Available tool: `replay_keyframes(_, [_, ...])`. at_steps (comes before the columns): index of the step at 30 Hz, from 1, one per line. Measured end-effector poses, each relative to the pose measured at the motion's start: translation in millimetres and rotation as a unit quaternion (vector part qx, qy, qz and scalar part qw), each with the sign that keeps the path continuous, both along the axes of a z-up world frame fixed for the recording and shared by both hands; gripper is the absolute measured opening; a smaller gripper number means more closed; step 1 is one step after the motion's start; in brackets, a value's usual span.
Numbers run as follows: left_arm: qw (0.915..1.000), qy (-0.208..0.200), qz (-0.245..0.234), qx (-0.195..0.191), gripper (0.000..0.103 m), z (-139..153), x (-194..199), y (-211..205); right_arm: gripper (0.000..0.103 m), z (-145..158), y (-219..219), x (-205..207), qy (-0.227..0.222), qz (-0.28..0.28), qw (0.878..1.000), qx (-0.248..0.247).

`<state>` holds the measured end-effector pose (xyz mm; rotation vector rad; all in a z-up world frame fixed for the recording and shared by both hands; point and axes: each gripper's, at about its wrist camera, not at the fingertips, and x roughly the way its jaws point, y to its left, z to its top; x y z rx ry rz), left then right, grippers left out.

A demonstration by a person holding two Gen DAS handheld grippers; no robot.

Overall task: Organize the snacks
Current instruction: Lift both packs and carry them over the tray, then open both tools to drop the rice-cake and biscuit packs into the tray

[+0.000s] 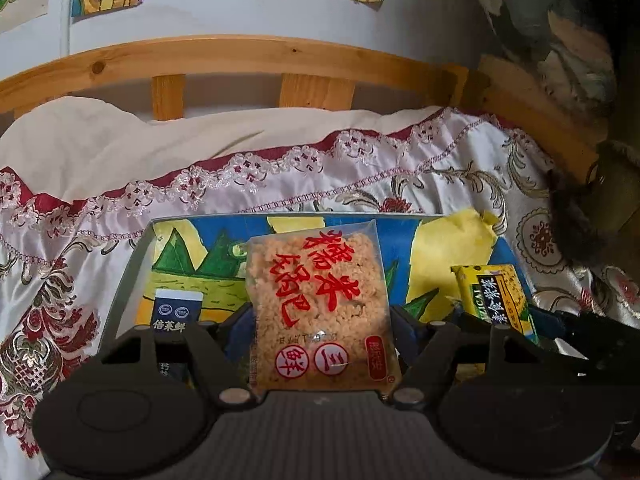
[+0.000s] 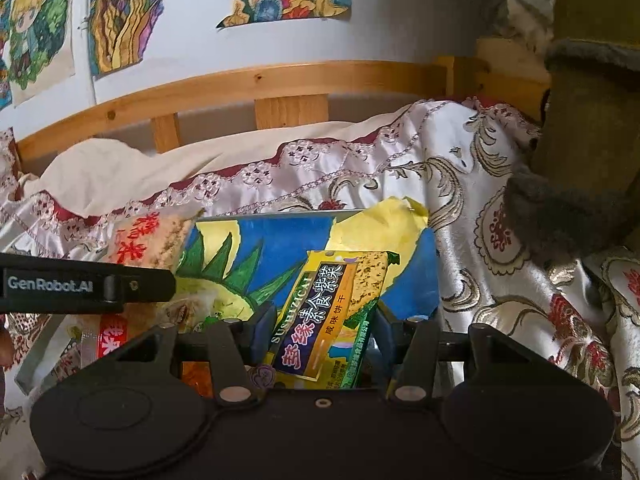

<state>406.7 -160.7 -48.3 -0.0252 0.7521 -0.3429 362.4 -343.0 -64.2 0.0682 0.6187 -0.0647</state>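
Note:
My left gripper is shut on a clear packet of tan rice crackers with red print, held upright over a metal tray lined with a colourful drawing. My right gripper is shut on a yellow seaweed cracker packet over the right part of the same tray. From the left wrist view the yellow packet shows at the right. In the right wrist view the rice cracker packet and the left gripper's black finger lie to the left.
A dark blue packet lies in the tray's left part, and a red-labelled packet lies low at the left. The tray rests on a patterned satin bedspread before a wooden headboard. An olive sleeve with a grey furry cuff hangs at the right.

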Motion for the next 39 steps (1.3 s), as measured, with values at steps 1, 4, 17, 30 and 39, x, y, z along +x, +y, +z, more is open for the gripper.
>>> replay_keyframes(1, [1.0000, 0.002, -0.001, 0.002, 0.074, -0.9, 0.3, -1.0, 0.053, -0.9, 1.9, 1.4, 0.002, 0.005, 1.000, -0.003])
replay_keyframes(4, [0.9999, 0.011, 0.002, 0.005, 0.075, -2.7, 2.7, -4.0, 0.053, -1.3, 2.2, 2.7, 0.005, 0.008, 1.000, -0.003])
replay_keyframes(17, [0.9991, -0.010, 0.025, -0.033, 0.089, 25.8, -11.9, 11.8, 0.070, 17.1, 3.7, -17.4, -0.024, 0.013, 1.000, -0.013])
replay_keyframes(30, [0.9898, -0.099, 0.081, -0.063, 0.102, 83.1, -80.8, 51.8, 0.096, 80.7, 10.8, -86.6, -0.111, 0.016, 0.993, -0.020])
replay_keyframes(39, [0.9829, -0.152, 0.092, -0.050, 0.102, 114.3, -141.9, 69.3, 0.102, 127.7, 21.8, -148.9, -0.165, 0.018, 0.986, -0.008])
